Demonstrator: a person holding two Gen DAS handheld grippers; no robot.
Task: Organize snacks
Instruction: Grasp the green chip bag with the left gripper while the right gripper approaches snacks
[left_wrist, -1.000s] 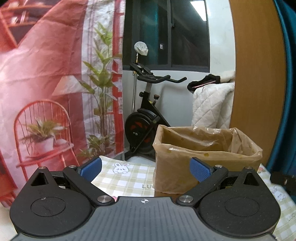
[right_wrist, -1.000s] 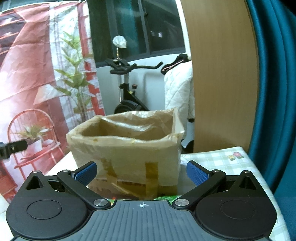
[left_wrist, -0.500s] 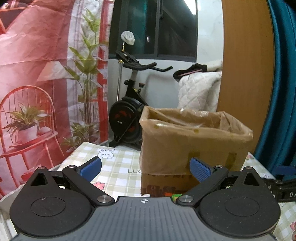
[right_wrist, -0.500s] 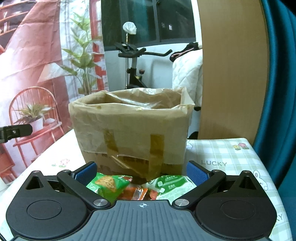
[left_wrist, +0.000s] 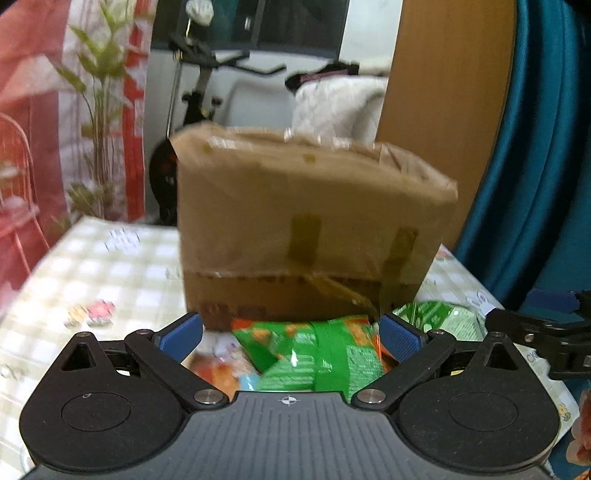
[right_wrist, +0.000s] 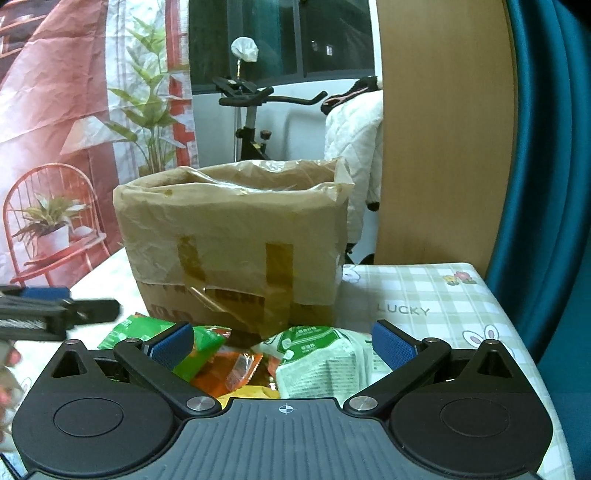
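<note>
Checked tablecloth (right_wrist: 424, 291) is covering the table, with an exercise bike (right_wrist: 255, 110) and a printed red curtain (right_wrist: 55, 110) sitting behind. Cardboard box (right_wrist: 236, 243) is standing open-topped, lined with a taped-on plastic bag, likely so packets can be dropped straight in. Snack packets are lying heaped against its front face, within reach of both tools.

Left gripper (left_wrist: 291, 334) is hovering with jaws wide apart, gripping nothing; green snack packet (left_wrist: 317, 354) is lying between and just below its fingertips, the box just beyond. That view is blurring.

Right gripper (right_wrist: 282, 343) is also holding its jaws apart and empty. White-green packet (right_wrist: 321, 363) is sitting between them toward the right finger, orange packet (right_wrist: 229, 369) nearer the left finger. Looks like both are lining up for a first pick.
</note>
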